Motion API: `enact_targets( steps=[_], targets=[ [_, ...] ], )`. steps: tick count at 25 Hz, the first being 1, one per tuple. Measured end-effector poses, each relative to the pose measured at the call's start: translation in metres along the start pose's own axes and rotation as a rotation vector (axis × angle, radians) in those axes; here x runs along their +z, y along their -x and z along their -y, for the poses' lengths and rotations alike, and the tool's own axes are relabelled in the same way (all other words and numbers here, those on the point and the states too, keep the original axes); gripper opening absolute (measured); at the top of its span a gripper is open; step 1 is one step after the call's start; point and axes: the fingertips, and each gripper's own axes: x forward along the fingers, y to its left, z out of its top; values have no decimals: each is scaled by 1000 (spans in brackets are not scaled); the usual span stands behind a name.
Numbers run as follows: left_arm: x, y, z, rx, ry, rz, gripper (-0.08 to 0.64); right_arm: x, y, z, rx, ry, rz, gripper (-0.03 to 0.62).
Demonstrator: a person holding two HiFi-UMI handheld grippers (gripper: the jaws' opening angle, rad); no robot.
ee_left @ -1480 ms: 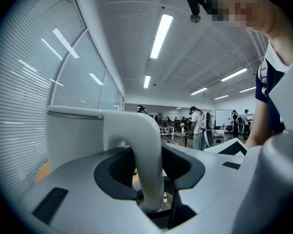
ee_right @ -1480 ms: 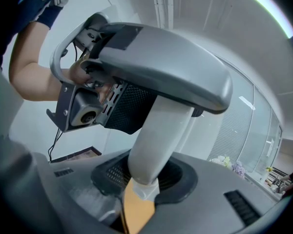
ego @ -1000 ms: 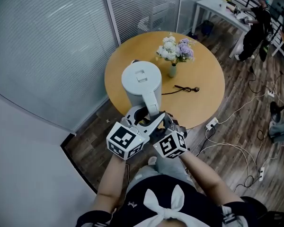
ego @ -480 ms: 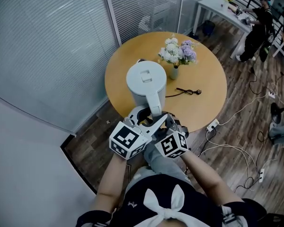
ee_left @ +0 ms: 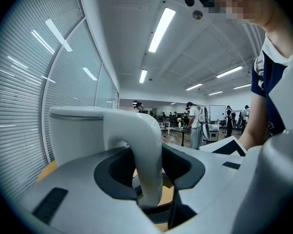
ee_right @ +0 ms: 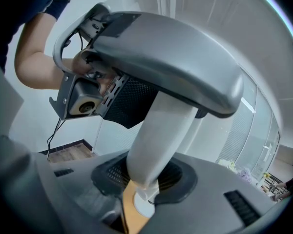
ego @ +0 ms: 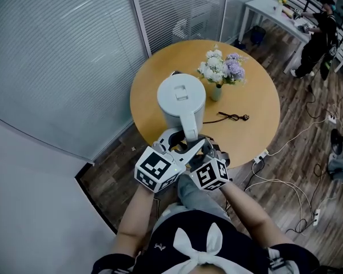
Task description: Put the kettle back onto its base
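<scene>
The white kettle [ego: 181, 97] stands upright over the near-left part of the round wooden table [ego: 257, 96]. Its curved handle [ego: 190, 131] points toward me. My left gripper [ego: 179, 144] is shut on the handle [ee_left: 147, 165] from the left, and my right gripper [ego: 201, 145] is shut on the same handle [ee_right: 154, 150] from the right. Low between the right jaws I see a white round piece [ee_right: 145, 207] on the tabletop, seemingly the base. The kettle hides its own underside, so I cannot tell whether it touches anything.
A small vase of white and purple flowers [ego: 220, 70] stands just right of the kettle. A black cord [ego: 233, 117] lies on the table beyond it. Glass walls with blinds run behind the table. Cables and a power strip [ego: 262, 154] lie on the wooden floor.
Both grippers and the kettle have shifted a little farther over the table, toward the flowers. The grip on the handle is unchanged.
</scene>
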Motion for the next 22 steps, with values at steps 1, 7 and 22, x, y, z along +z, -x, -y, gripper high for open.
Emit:
enact_targets(
  steps=[1, 7, 22],
  targets=[
    [0, -2, -4, -1, 3, -1, 169, -1, -3, 2, 0, 0, 0, 118],
    [-2, -10, -26, -12, 21, -11, 169, -5, -21, 14, 9, -4, 0, 117],
    [-12, -33, -65, -32, 27, -51, 170, -20, -59, 36, 30, -26, -12, 115]
  ],
)
